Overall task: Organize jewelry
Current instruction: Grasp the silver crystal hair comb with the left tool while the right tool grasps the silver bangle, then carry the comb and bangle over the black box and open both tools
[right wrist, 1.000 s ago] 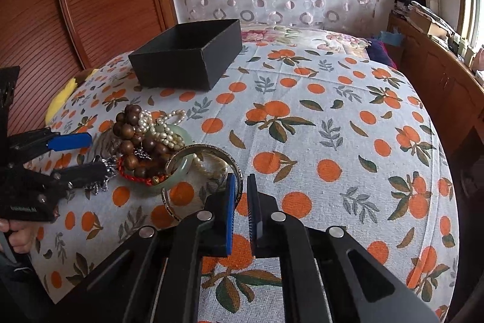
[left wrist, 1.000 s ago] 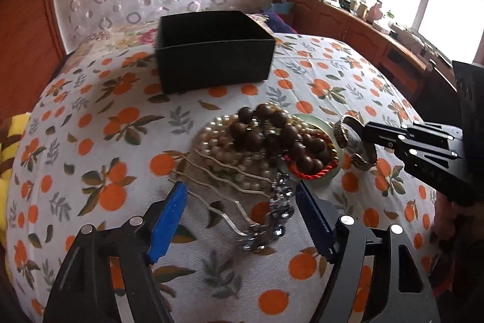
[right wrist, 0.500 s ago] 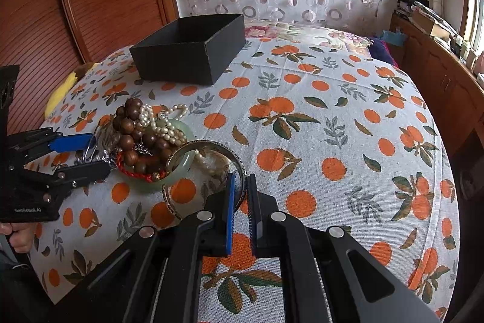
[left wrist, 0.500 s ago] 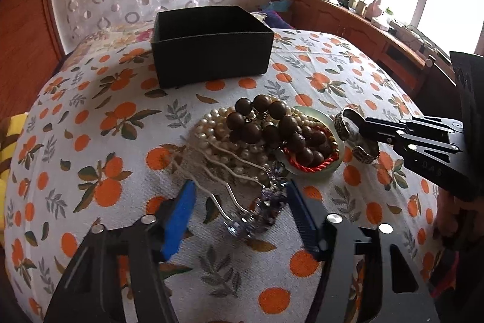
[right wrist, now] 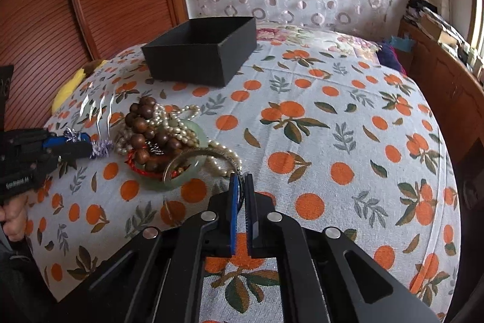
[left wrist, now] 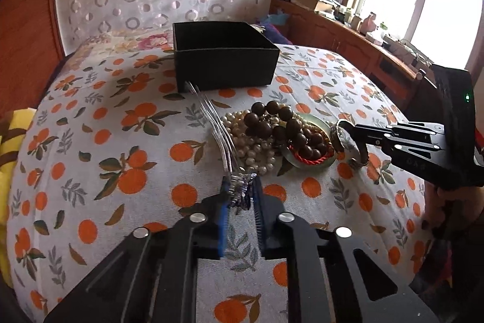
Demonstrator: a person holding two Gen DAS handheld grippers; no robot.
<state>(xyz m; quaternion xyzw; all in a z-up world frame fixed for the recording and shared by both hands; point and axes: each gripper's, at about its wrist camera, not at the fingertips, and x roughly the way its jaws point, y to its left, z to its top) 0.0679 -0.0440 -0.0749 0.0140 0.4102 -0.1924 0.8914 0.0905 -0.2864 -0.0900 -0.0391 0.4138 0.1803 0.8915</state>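
A jewelry pile lies mid-table: brown wooden beads (left wrist: pixel 272 126), pearls (left wrist: pixel 257 150), a jade bangle (right wrist: pixel 193 171) and a red cord bracelet (left wrist: pixel 308 161). My left gripper (left wrist: pixel 240 196) is shut on a silver hair comb (left wrist: pixel 211 126) by its jewelled head, lifted with its prongs pointing at the black box (left wrist: pixel 224 62). The comb also shows in the right wrist view (right wrist: pixel 99 138). My right gripper (right wrist: pixel 241 186) is shut on a thin metal bangle (right wrist: pixel 205 155) at the pile's near edge. The bangle also shows in the left wrist view (left wrist: pixel 351 144).
The open black box (right wrist: pixel 199 50) stands at the far side of the table with the orange-print cloth (right wrist: pixel 332 141). A wooden cabinet (left wrist: pixel 348 44) runs under the window on the right. A yellow cloth (left wrist: pixel 12 141) lies at the left edge.
My left gripper has closed on the hair comb's jewelled head and lifted it off the pile, prongs swung up toward the box. The right gripper stays shut on the metal bangle.
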